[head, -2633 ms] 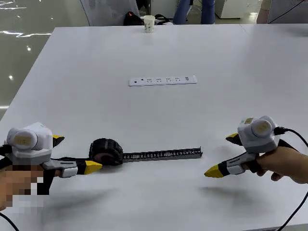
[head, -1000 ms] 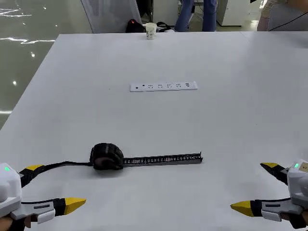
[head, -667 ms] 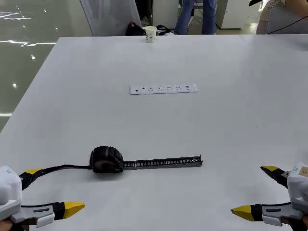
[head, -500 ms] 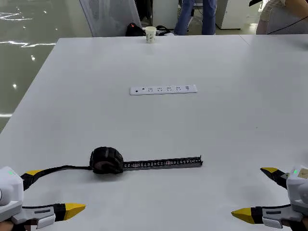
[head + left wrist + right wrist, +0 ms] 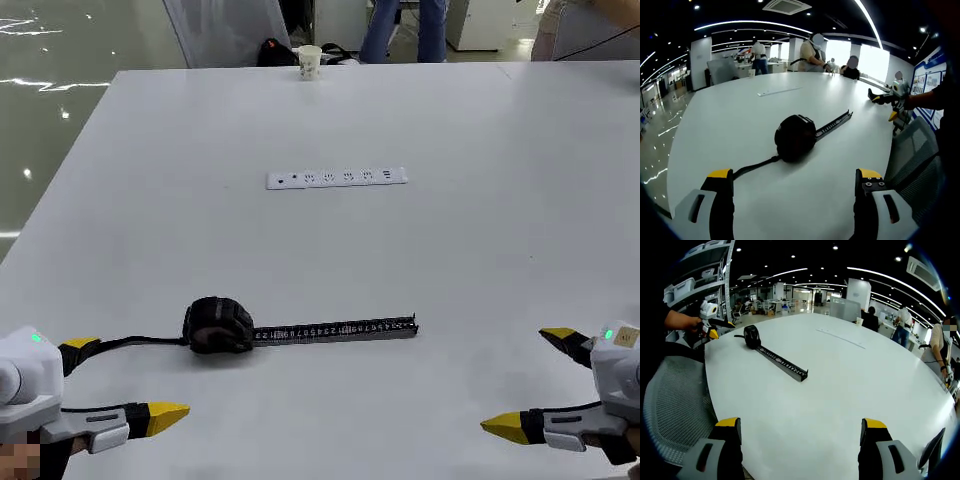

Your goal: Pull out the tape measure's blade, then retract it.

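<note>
Black tape measure lies on the bench, lower left in the head view, its blade already out to the right. Left gripper and right gripper gape wide, empty, at the bottom corners. Retracting seems left.

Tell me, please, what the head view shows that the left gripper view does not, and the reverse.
The head view adds the paper cup at the far edge of the table and the glossy floor to the left. The left gripper view adds ceiling lights, people at the table's far side and a mesh chair. Both share the white table, the tape measure with its blade pulled out, the power strip, and the open left gripper and right gripper.
</note>
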### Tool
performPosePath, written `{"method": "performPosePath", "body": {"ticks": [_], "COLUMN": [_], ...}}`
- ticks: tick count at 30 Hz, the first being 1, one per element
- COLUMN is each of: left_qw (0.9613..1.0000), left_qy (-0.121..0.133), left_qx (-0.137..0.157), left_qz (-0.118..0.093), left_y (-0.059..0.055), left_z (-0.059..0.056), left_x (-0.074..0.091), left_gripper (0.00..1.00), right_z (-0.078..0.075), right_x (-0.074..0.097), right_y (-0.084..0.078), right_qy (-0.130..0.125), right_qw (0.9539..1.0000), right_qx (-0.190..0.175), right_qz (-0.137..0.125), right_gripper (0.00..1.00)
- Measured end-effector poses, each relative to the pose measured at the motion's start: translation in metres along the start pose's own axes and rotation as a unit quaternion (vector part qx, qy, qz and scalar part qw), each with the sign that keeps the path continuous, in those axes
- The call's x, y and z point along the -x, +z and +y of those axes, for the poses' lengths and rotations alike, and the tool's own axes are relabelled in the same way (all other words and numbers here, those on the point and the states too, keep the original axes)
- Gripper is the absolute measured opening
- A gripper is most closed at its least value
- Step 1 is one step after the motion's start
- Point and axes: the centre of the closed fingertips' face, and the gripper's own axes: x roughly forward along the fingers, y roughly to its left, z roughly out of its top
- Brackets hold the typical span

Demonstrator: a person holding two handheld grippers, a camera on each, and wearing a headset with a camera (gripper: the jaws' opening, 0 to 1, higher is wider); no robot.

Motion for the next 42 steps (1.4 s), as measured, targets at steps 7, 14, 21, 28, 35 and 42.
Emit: {"method": "performPosePath", "body": {"ticks": [7,14,21,28,35,42], "left_qw": [0.9999,0.9996,0.9999,1.0000,0.9990,0.9972], "left_qy": [-0.010,-0.014,0.000,-0.004,0.042,0.063], "left_qx": [-0.011,-0.023,-0.013,-0.007,-0.006,0.035], "left_qz": [0.001,0.000,0.001,0.004,-0.016,-0.021], "left_y": [0.011,0.021,0.024,0.027,0.040,0.047], "left_z": [-0.009,-0.015,-0.013,-0.023,-0.011,-0.002], "left_x": [-0.009,-0.015,-0.021,-0.031,-0.039,-0.047], "left_gripper": [0.99,0.99,0.99,0.99,0.99,0.99], "right_z": [-0.008,-0.005,-0.002,-0.002,-0.008,-0.013], "right_x": [0.004,0.002,-0.006,-0.015,-0.029,-0.040], "right_y": [0.020,0.038,0.037,0.043,0.048,0.057], "right_qy": [0.001,0.013,0.029,0.049,0.067,0.068], "right_qw": [1.0000,0.9997,0.9967,0.9932,0.9890,0.9872], "right_qx": [-0.007,0.018,0.062,0.086,0.109,0.118], "right_qz": [0.006,0.010,0.042,0.061,0.074,0.084], "right_gripper": [0.99,0.99,0.99,0.99,0.99,0.99]}}
